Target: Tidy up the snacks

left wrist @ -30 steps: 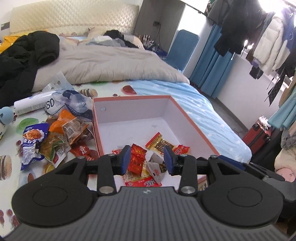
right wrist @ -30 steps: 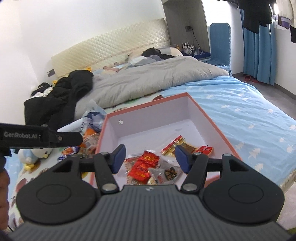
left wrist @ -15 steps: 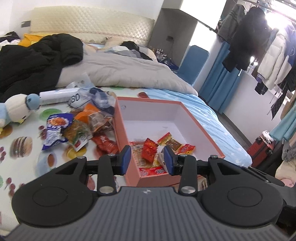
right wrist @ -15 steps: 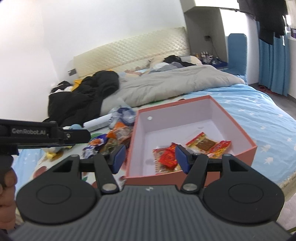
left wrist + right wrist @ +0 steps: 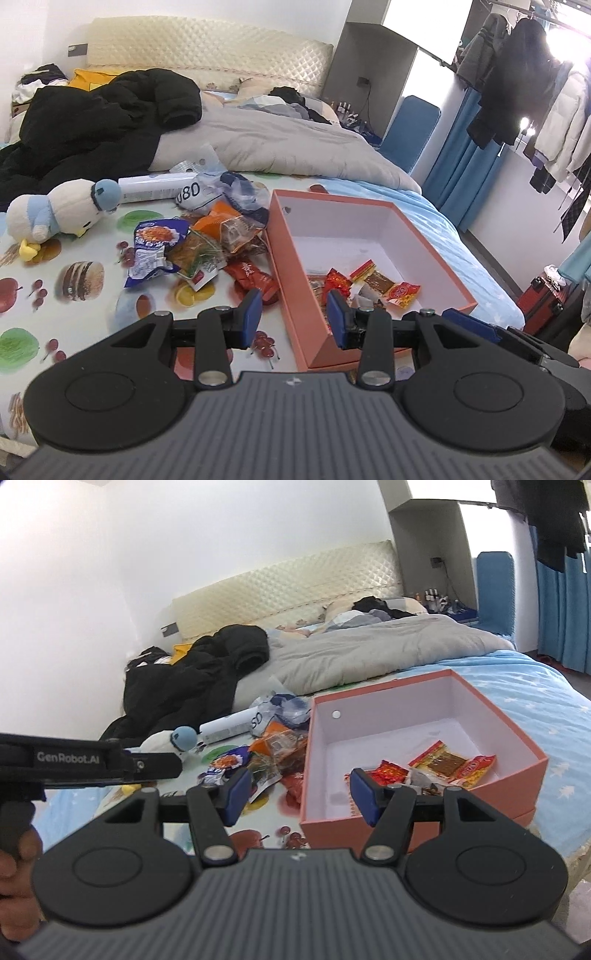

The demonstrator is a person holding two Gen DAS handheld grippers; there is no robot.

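Holding both hand-held grippers released and empty, left (image 5: 294,313) and right (image 5: 299,792), you face the orange box (image 5: 291,273) beside loose snack packets (image 5: 192,247).

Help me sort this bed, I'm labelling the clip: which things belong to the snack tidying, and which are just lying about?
Part of the job:
- pink box, a few snacks already inside
- red wrappers in the box
- loose snack pile beside the box
- blue noodle packet
- left claw and right claw, both empty

Just lying about:
- plush penguin
- black jacket
- grey duvet
- white tube
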